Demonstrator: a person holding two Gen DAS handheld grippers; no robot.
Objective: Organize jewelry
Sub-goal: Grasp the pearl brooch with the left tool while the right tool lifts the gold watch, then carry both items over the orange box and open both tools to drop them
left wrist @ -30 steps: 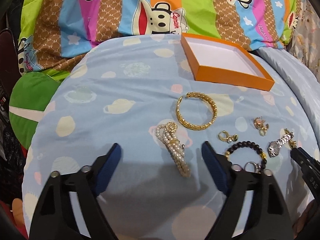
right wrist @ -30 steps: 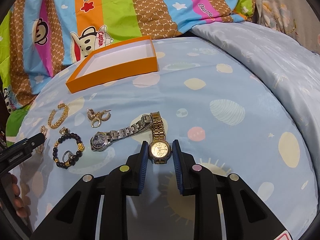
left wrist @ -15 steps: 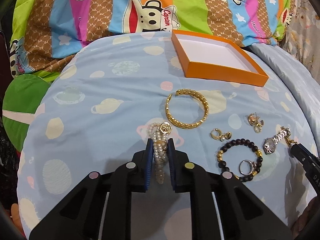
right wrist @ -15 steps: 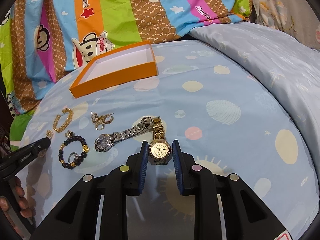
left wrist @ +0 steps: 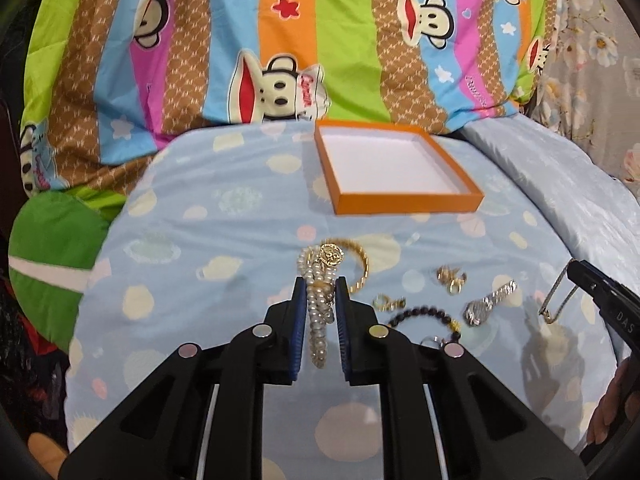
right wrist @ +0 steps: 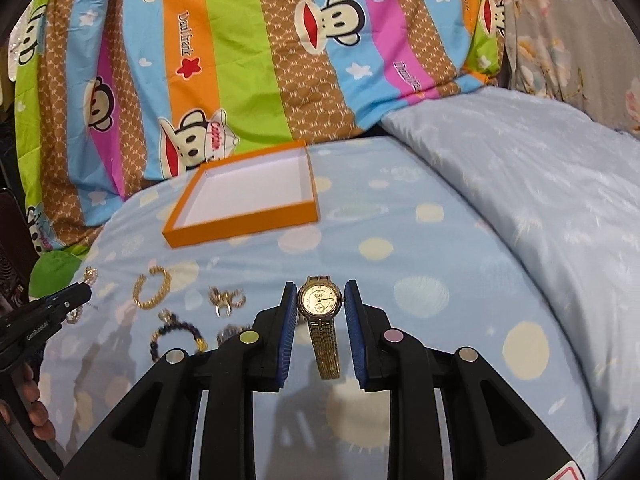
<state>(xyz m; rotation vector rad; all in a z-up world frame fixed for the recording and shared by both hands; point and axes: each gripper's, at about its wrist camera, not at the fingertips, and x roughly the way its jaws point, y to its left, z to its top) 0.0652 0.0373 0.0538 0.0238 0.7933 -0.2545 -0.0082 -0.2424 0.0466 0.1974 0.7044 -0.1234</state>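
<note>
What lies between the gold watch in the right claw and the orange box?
In the right wrist view, only bare blue spotted bedsheet separates the gold watch from the orange box.

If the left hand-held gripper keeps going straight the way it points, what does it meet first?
Likely the gold bangle just beyond the pearl bracelet that the left hand-held gripper carries; farther along that line sits the orange tray. Depth is unclear, since the gripper seems lifted.

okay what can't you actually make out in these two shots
- Black bead bracelet: near part hidden behind the left tongs, left wrist view.
- Silver watch: mostly hidden behind the right tongs, right wrist view.
- Gold watch dial text: too small.
- Earrings: blurred, count unclear.
</note>
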